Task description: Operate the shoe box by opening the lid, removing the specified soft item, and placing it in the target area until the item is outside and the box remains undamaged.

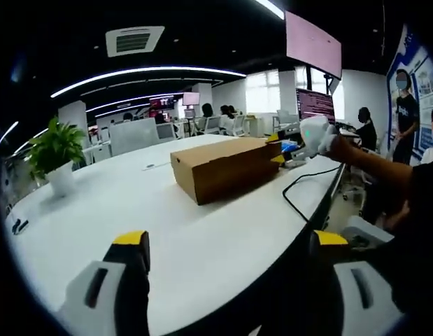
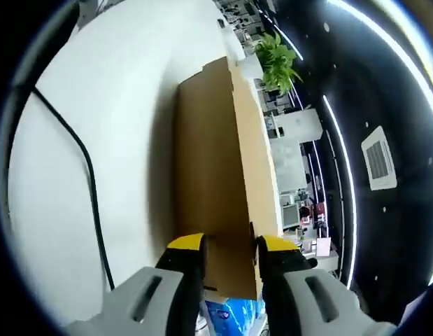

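Shoe box [image 1: 226, 166] sits lid-down on the white table [image 1: 132, 224], unopened; right gripper [image 2: 230, 246], jaws narrowed, is at the box's end edge, left gripper [image 1: 230, 241] spread wide and empty well short of it; soft item not out yet.

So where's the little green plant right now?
In the left gripper view, the potted plant stands at the white table's far left edge, well left of the closed cardboard shoe box. In the right gripper view it sits beyond the box's far end.
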